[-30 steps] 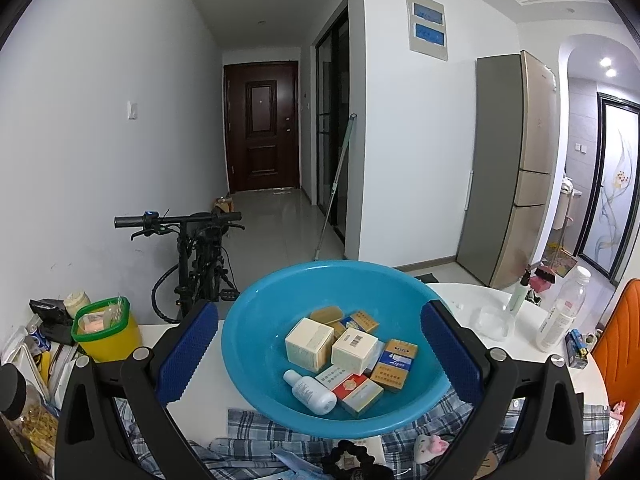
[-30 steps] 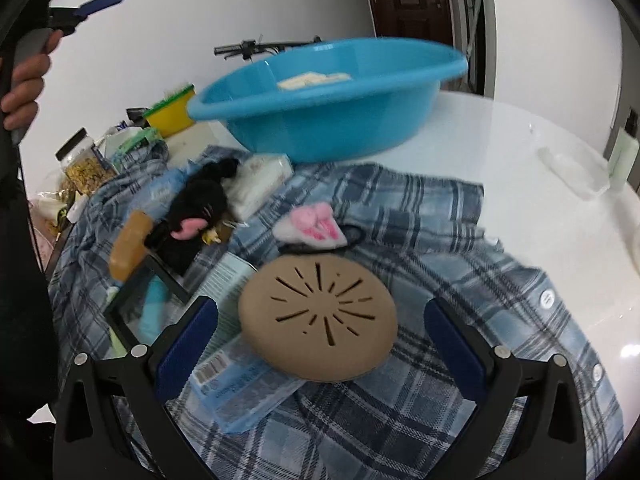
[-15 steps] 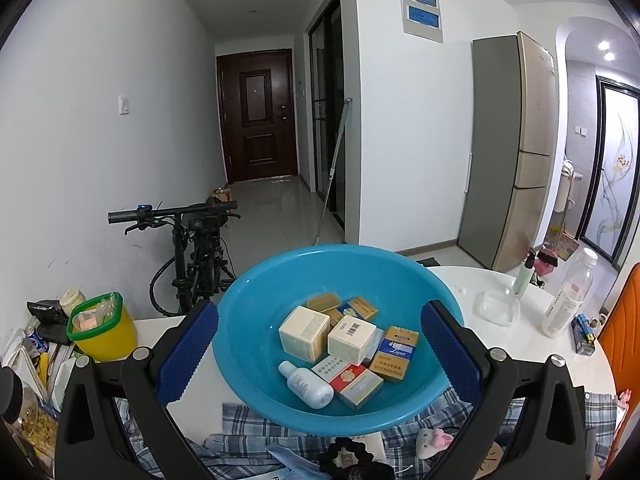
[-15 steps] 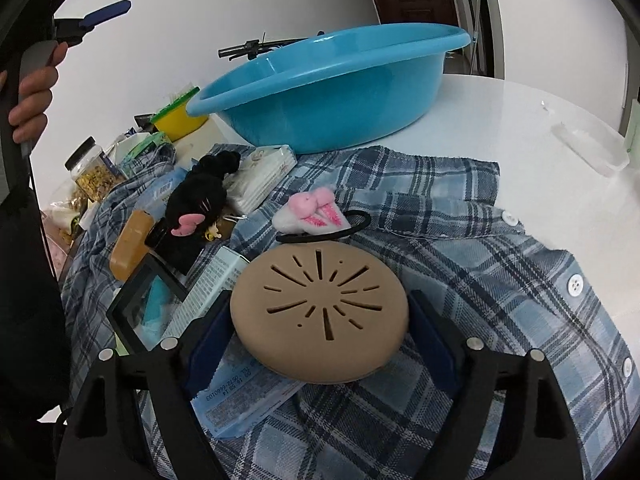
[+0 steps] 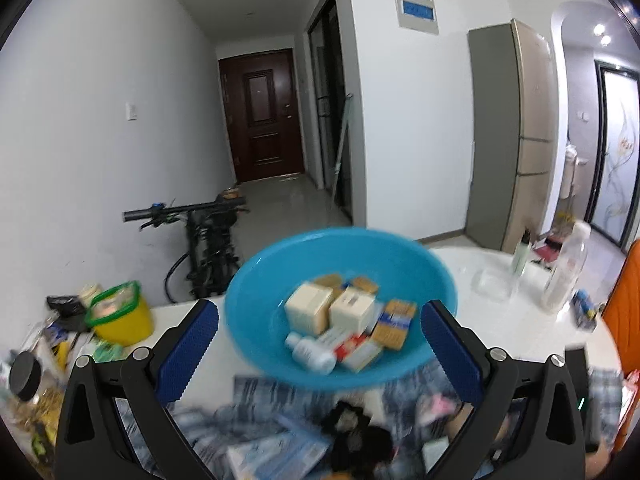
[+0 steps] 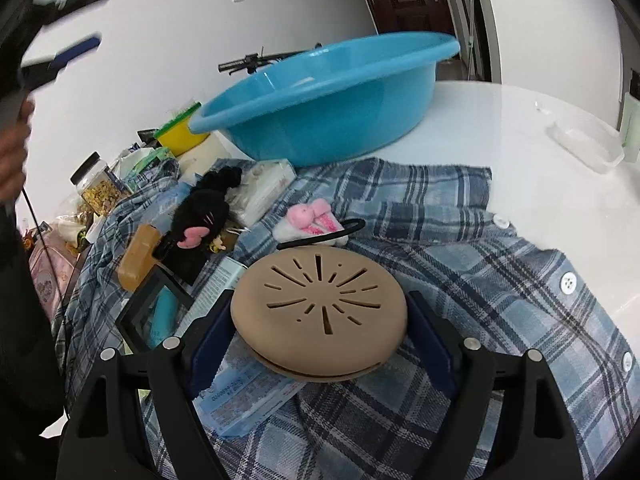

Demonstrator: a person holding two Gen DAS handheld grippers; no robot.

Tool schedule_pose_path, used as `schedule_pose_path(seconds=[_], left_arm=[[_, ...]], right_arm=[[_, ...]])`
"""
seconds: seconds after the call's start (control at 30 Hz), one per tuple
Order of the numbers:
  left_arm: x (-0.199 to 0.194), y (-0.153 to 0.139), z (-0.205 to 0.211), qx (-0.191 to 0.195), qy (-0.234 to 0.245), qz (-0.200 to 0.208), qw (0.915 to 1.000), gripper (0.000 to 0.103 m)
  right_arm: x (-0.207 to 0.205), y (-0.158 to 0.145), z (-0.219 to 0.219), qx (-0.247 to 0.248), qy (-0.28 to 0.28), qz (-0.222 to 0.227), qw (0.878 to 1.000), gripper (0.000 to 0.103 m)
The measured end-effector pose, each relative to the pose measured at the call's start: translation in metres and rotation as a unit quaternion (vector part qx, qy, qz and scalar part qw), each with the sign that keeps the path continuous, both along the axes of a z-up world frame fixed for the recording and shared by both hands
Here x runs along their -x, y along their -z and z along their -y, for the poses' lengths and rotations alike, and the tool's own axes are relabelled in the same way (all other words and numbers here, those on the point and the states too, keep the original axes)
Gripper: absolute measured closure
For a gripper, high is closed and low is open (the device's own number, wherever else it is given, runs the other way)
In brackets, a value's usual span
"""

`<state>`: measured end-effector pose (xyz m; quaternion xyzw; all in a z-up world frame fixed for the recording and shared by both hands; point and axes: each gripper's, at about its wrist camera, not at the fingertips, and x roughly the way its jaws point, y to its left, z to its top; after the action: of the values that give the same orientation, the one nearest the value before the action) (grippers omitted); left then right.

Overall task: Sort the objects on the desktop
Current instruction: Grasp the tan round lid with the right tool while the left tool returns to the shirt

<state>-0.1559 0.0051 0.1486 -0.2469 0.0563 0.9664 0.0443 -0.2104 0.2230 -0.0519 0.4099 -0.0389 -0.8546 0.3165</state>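
A blue basin point(image 5: 340, 304) holds several small boxes and a white bottle point(image 5: 310, 354); it also shows in the right wrist view point(image 6: 320, 96). My left gripper point(image 5: 320, 344) is open and empty, held above the table in front of the basin, and shows blurred at the upper left of the right wrist view point(image 6: 68, 48). My right gripper point(image 6: 320, 328) is shut on a round tan slotted case point(image 6: 320, 312), its blue pads against both sides, just above the plaid shirt point(image 6: 460, 280).
On the shirt lie a black plush point(image 6: 200, 216), a pink bunny hair tie point(image 6: 312, 220), a tan block point(image 6: 138, 256), a black tray point(image 6: 154, 312) and a plastic pack point(image 6: 248, 392). A yellow tub point(image 5: 120, 316), a jar point(image 6: 100, 190) and bottles point(image 5: 564, 272) stand around.
My right gripper closed onto the tan case, which has tipped up slightly. My left gripper rose and swung, blurring its view; the basin now sits smaller and farther.
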Motion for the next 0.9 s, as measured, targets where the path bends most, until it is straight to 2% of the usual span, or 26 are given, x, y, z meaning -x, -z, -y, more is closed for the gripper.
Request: schedule_pose_path(seconds=[0.13,0.33,0.4,0.63,0.7,0.77,0.9], left_arm=[[-0.033,0.031,0.005,0.010,-0.024,0.038,0.9989,0.000],[-0.076,0.076,-0.009,0.041,-0.034,0.066,0.9964,0.000],[-0.083,0.091,-0.015,0.051,-0.043,0.070,0.9953,0.000],[-0.074,0.130,-0.023,0.048,-0.036,0.073,0.9955,0.001],[-0.070,0.140,-0.023,0.049,-0.037,0.082,0.9947,0.008],[-0.064,0.151,-0.021,0.042,-0.036,0.098,0.9936,0.019],[-0.057,0.167,-0.018,0.047,-0.043,0.112,0.9916,0.031]], right_arm=[[-0.002,-0.002,-0.002,0.009,-0.001,-0.006,1.000,0.021],[-0.007,-0.006,-0.002,0.013,-0.004,-0.021,1.000,0.021],[-0.009,-0.008,-0.001,0.012,-0.003,-0.028,1.000,0.021],[-0.012,-0.010,-0.001,0.015,-0.005,-0.036,0.999,0.021],[-0.012,-0.010,-0.001,0.016,-0.005,-0.036,0.999,0.021],[-0.012,-0.010,-0.001,0.017,-0.005,-0.036,0.999,0.021],[-0.011,-0.010,-0.002,0.018,-0.004,-0.034,0.999,0.021]])
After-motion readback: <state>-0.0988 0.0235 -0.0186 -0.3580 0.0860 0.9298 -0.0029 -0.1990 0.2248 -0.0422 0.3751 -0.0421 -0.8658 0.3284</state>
